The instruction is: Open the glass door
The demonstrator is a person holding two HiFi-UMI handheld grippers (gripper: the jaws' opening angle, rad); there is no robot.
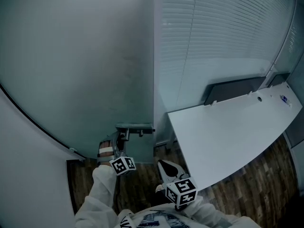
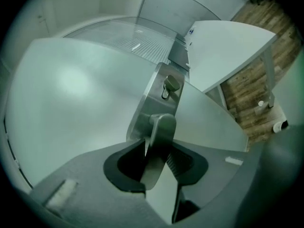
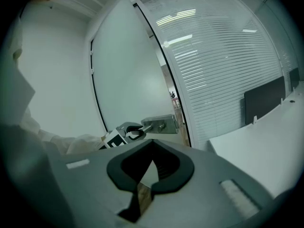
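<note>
The left gripper [image 2: 160, 141] is clamped on the metal lever handle [image 2: 159, 127], which juts from the lock plate [image 2: 159, 96] at the edge of the frosted glass door [image 1: 71, 56]. In the right gripper view the door stands slightly ajar, with a narrow gap [image 3: 175, 99] between its edge and the frame beside the glass partition with slatted blinds [image 1: 223, 32]. The right gripper [image 3: 151, 151] hangs just beside the left one above the wooden floor [image 1: 142, 184] and near the white desk [image 1: 228, 137], its jaws drawn together on nothing.
</note>
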